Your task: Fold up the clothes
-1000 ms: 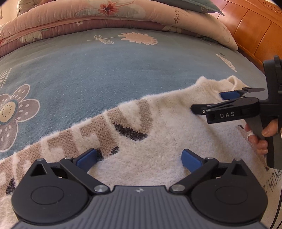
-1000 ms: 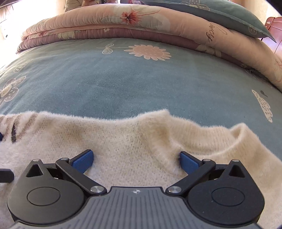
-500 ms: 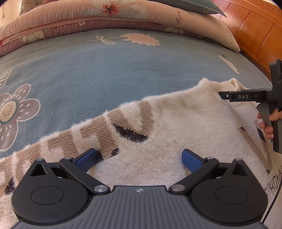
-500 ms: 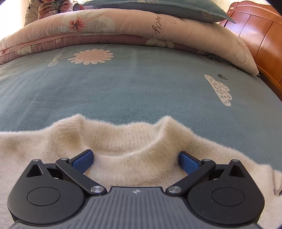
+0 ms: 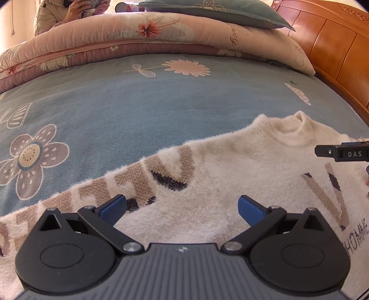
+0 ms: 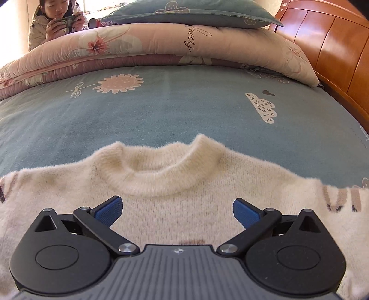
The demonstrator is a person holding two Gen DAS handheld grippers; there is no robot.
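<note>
Cream sweater (image 6: 184,207) is spread flat, front up, across the near edge of the bed (image 6: 184,108), collar toward its middle, presumably for folding. Left gripper (image 5: 182,206) and right gripper (image 6: 177,208) are held spread above it, nothing pinched.

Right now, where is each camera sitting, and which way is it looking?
Left wrist: sits on the left gripper, low over the sweater, looking across the bed toward the quilt; its open blue fingers show, plus the right gripper's tip at the right edge.
Right wrist: sits on the right gripper, aimed at the collar; its own open fingers show.
Both share: sweater, collar, bed, quilt, headboard, and a person with a phone behind the quilt.
</note>
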